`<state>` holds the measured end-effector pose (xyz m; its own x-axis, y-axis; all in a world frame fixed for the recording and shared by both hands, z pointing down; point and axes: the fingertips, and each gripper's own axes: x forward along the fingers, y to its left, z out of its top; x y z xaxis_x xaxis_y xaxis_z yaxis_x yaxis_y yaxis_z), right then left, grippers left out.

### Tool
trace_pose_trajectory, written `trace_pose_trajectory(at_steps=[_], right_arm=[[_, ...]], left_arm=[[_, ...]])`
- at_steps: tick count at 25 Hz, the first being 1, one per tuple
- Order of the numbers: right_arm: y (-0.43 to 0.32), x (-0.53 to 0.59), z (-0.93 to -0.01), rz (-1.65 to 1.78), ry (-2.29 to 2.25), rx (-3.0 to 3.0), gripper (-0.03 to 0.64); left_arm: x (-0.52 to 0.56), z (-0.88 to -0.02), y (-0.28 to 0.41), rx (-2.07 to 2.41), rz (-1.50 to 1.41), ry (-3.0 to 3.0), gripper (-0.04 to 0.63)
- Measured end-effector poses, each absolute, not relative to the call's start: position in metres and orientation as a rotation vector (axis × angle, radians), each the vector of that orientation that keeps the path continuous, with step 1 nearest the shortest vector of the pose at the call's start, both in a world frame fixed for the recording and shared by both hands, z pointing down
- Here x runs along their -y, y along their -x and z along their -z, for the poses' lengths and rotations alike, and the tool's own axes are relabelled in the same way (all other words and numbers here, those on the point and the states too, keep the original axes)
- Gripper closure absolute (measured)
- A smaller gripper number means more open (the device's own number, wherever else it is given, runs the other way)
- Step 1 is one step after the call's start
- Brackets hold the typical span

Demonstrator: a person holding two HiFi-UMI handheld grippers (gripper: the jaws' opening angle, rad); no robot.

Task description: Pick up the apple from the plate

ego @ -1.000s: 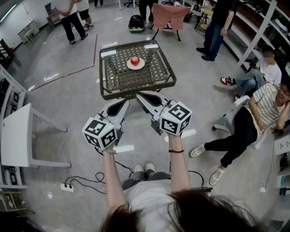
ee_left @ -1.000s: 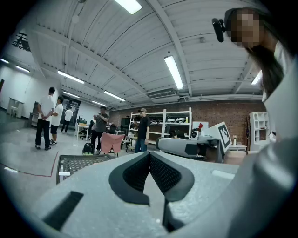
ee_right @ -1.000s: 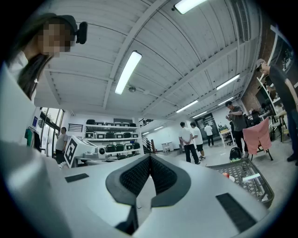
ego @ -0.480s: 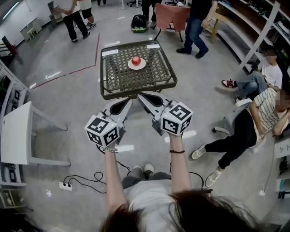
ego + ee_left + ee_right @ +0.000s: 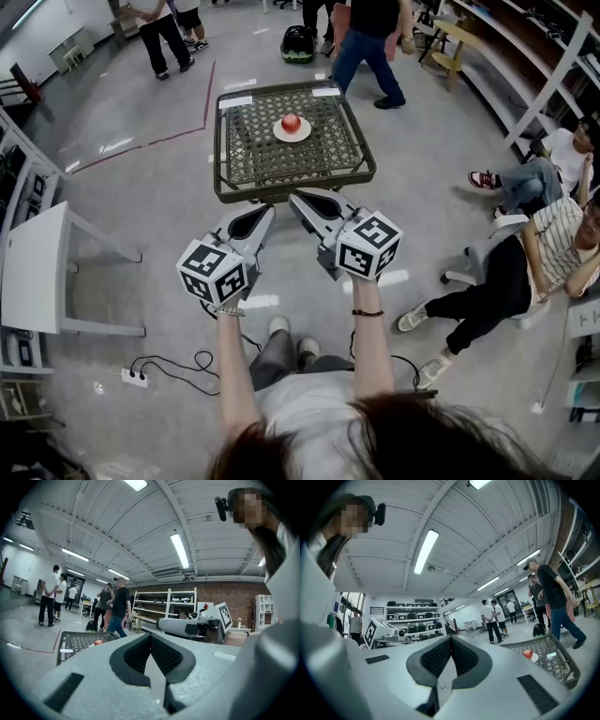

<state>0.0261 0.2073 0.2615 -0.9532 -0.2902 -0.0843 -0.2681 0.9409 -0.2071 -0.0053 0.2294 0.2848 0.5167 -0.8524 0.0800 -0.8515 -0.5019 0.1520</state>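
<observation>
**Short of the table (image 5: 361, 173): approach on, apple untouched**

Compared with a second back the table looks slightly bigger and one foot is forward, so I judge the walk-up is under way. A passer-by (image 5: 370, 37) has crossed behind the table. The apple (image 5: 291, 122) sits on the plate (image 5: 305, 134) at the table's far middle. The left gripper (image 5: 269, 210) and right gripper (image 5: 293, 195) hover off the table's near edge, jaws pressed together and empty. The table top is woven mesh. A white bench (image 5: 37, 272) stands left of the table, with seated people (image 5: 525, 262) to its right.

A square woven-mesh worktop with a dark green metal frame (image 5: 253, 159) stands on the grey floor (image 5: 159, 197). A white side table (image 5: 33, 272) sits well to its left, with a white power strip (image 5: 134, 377) on the floor nearby.
</observation>
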Motion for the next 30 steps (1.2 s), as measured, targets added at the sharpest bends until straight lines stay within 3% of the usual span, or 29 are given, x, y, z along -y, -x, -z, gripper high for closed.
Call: trace_pose_trajectory(at_steps=[30], right_arm=[[0.040,-0.055,-0.283,0.358,0.727,-2.937,0.607]], left_arm=[[-0.058,-0.297,0.073,1.162,0.005,-2.685,0.584]])
